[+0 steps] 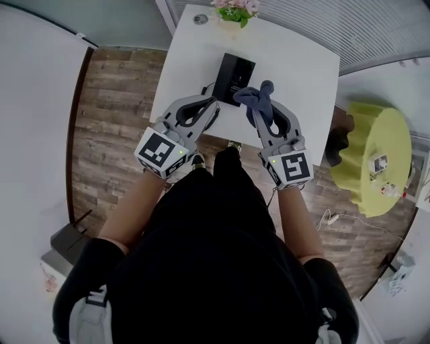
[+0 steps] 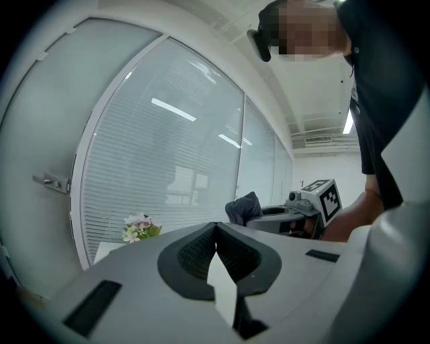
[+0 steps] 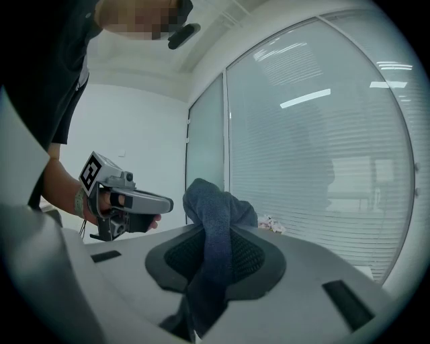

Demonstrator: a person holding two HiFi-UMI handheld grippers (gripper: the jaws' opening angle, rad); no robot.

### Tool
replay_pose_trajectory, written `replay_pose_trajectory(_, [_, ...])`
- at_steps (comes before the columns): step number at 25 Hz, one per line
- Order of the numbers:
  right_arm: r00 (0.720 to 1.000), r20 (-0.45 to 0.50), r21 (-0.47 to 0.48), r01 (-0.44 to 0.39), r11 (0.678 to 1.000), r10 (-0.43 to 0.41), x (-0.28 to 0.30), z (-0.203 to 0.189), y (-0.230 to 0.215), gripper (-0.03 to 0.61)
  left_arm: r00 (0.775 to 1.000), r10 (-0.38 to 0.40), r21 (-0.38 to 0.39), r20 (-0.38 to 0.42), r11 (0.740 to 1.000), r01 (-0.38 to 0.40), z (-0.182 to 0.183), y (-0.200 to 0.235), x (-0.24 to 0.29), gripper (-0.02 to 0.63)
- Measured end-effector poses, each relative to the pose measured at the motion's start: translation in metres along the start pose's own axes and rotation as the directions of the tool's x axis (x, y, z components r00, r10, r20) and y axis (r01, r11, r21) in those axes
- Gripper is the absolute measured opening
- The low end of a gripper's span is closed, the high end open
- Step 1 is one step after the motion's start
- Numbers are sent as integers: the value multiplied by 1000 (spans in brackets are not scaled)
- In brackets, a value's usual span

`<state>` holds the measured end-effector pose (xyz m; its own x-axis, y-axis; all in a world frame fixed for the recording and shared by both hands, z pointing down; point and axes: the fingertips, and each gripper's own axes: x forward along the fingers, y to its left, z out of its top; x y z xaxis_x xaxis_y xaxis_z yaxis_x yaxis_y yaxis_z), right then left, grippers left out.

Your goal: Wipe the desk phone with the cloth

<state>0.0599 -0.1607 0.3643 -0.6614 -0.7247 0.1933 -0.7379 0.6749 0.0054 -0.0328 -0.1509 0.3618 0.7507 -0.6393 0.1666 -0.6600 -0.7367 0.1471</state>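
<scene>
The black desk phone (image 1: 234, 78) sits on the white table (image 1: 302, 67), seen in the head view. My right gripper (image 1: 258, 107) is shut on a dark blue cloth (image 1: 259, 98), which bunches above its tips, close over the phone's near right corner. In the right gripper view the cloth (image 3: 213, 232) runs down between the jaws. My left gripper (image 1: 212, 102) hangs at the phone's near left side with its jaws shut and nothing in them. The left gripper view shows the closed tips (image 2: 215, 226) pointing up at window blinds, with the cloth (image 2: 243, 207) beyond them.
A small pot of flowers (image 1: 235, 11) stands at the table's far edge. A yellow-green round seat (image 1: 376, 158) is on the wooden floor to the right. A cable (image 1: 336, 218) lies on the floor near it.
</scene>
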Motion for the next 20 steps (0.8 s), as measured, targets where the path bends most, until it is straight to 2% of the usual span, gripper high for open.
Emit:
replay_pose_trajectory(6, [996,-87,-18,-24,1000,22,39,-38,-48,91,998,46,3,-40,999,-45,-22,27,50,11])
replay_pose_trajectory(12, [979,-200,-78,-62,995,46,82,-86,-76,91,989,120,-6,-91,993,-121,-54,56,87,11])
replay_pose_trajectory(16, [961,-272,-179,-99,979,47,107,-115,-88,91,976,184,-17,-116,982,-187,-74,75,107,11])
replay_pose_trajectory(20, [945,-326,-315,-124,941,16,129,-136,-101,91,962,237,-28,-134,970,-243,-85,87,118,11])
